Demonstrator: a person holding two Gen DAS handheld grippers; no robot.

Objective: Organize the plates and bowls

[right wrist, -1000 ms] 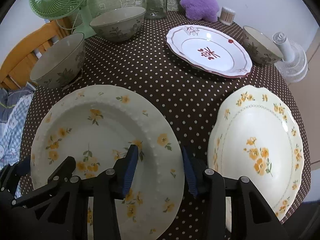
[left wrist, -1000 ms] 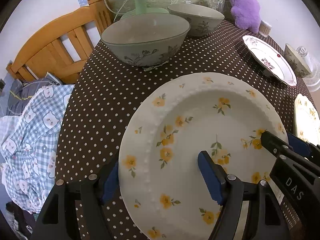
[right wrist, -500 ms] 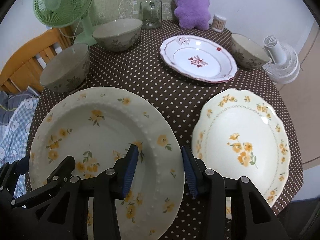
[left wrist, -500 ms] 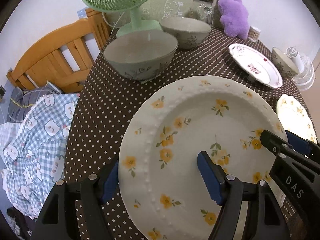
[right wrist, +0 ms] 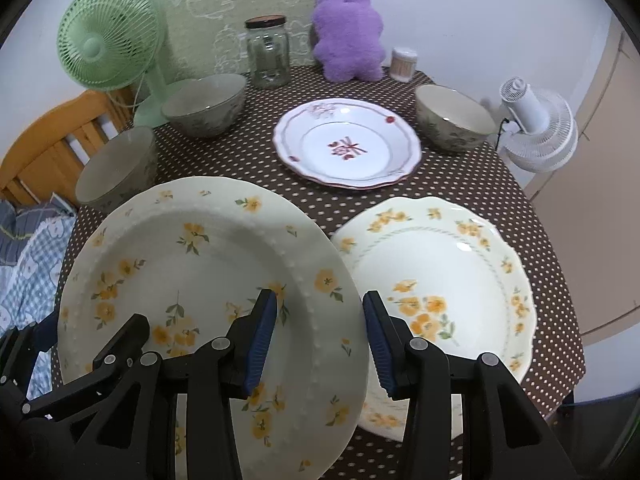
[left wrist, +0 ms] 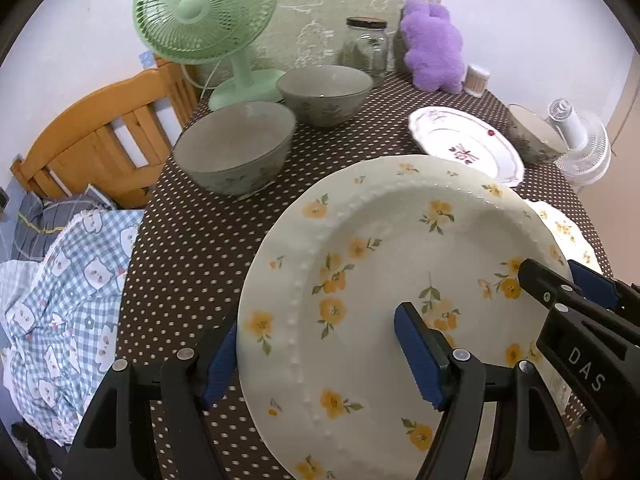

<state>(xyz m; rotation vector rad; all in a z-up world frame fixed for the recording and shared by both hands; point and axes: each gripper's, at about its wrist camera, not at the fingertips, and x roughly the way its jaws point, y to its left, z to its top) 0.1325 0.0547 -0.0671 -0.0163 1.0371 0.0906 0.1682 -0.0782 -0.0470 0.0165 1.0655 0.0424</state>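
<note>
A pale green plate with yellow flowers and a beaded rim (left wrist: 400, 248) (right wrist: 208, 264) hangs tilted above the dotted table, carried from both sides. My left gripper (left wrist: 316, 360) is shut on its left rim, one blue pad on top and one outside the edge. My right gripper (right wrist: 320, 346) is shut on its right rim. A scalloped yellow-flower plate (right wrist: 440, 280) lies on the table to the right, partly under the carried one. A white plate with red marks (right wrist: 348, 144) lies further back. Grey-green bowls stand at the left (left wrist: 236, 152), behind it (left wrist: 324, 92) and at the right (right wrist: 456, 120).
A green fan (left wrist: 208, 20), a glass jar (right wrist: 268, 52), a purple plush toy (right wrist: 348, 36) and a toothpick pot (right wrist: 403, 64) line the table's back. A white fan (right wrist: 540, 132) lies at the right edge. A wooden chair (left wrist: 100, 136) with checked cloth (left wrist: 64, 312) stands left.
Both grippers have risen with the flowered plate between them, so the table looks further away. The plate's right edge now overlaps the scalloped plate. The grips look unchanged.
</note>
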